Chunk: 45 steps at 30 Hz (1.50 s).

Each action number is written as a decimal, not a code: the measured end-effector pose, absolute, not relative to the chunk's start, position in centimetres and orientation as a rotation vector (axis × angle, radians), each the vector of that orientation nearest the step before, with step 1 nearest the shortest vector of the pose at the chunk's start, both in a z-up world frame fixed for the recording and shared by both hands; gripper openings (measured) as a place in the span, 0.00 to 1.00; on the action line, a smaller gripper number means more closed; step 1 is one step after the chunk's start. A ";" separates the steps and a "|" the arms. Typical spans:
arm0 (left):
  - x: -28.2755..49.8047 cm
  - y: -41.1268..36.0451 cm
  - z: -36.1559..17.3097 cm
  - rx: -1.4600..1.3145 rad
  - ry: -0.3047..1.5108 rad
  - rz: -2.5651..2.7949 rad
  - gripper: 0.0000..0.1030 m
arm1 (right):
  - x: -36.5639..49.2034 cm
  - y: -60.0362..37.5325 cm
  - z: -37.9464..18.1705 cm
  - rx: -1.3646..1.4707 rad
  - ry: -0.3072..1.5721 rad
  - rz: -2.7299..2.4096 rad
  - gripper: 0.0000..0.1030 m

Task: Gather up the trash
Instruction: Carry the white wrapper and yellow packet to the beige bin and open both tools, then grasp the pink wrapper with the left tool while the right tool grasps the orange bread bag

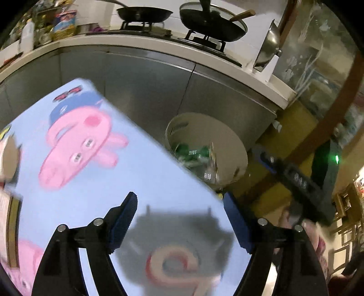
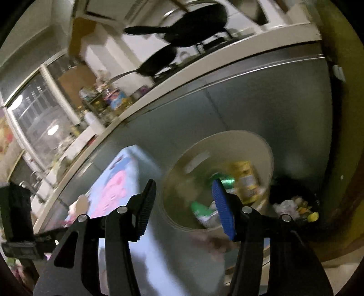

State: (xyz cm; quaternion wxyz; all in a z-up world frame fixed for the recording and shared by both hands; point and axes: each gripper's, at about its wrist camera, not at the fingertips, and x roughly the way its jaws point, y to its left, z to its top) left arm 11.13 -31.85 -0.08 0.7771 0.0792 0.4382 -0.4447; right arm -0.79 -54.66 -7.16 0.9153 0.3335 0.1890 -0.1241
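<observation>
Mostly light trash: left gripper [image 1: 179,218] spread wide, empty over roll of tape [image 1: 175,266]; right gripper [image 2: 184,209] wide, empty near bin [image 2: 266,148]. Tape rigid, pinch rim.

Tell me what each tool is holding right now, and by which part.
Nothing. The left tool is open above the cartoon table; the right tool is open in front of the bin, with nothing between its fingers.

Two black pans [image 1: 145,13] sat on the counter [image 1: 159,45] above grey cabinet doors [image 1: 147,86].
</observation>
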 end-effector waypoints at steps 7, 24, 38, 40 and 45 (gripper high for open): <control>6.7 -20.6 -0.2 0.132 0.933 -0.869 0.75 | 2.2 -45.6 -6.5 0.625 0.481 -0.041 0.47; 8.8 -0.2 -4.6 -0.164 0.999 -0.560 0.75 | 6.5 -20.5 -9.0 0.330 0.857 0.434 0.07; 9.6 1.3 -5.9 -0.283 1.000 -0.649 0.11 | 10.1 -16.9 -9.6 0.271 0.911 0.512 0.01; 9.6 3.1 -5.1 -0.330 0.963 -0.623 0.07 | 10.9 -15.6 -8.7 0.234 0.898 0.531 0.03; 9.4 8.5 -4.4 -0.432 0.911 -0.525 0.03 | 14.2 -14.2 -5.4 0.227 0.848 0.537 0.05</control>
